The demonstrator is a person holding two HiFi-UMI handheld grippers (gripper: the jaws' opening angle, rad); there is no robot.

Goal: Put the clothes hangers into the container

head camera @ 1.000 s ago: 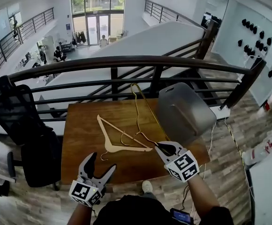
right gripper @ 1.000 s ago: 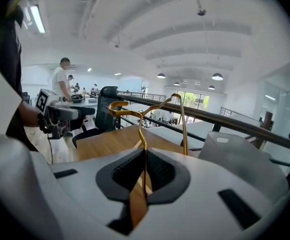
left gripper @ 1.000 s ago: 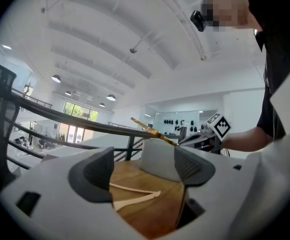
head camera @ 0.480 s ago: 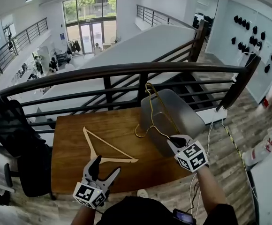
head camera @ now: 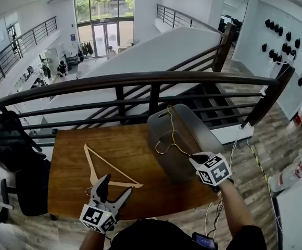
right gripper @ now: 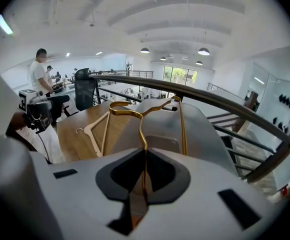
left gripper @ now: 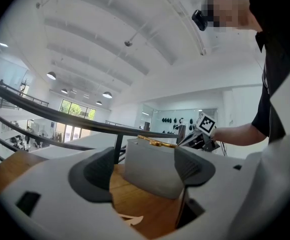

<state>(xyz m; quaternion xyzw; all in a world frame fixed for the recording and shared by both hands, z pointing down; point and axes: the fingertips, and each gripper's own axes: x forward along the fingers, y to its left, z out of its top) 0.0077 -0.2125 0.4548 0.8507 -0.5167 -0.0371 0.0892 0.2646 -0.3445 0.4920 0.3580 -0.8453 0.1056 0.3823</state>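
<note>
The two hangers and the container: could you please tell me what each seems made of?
Gold hanger: thin metal wire, shiny gold finish. Pale hanger: likely unfinished wood, flat matte beige bars. Container: probably plastic, smooth matte grey, rounded moulded corners.

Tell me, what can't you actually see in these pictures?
- Container inside: no view shows it; only its grey outer walls appear.
- Wooden hanger: left gripper view shows only a tip; the left gripper body covers the rest.
- Gold hanger: its lower end vanishes between the right gripper shut jaws, right gripper view.
</note>
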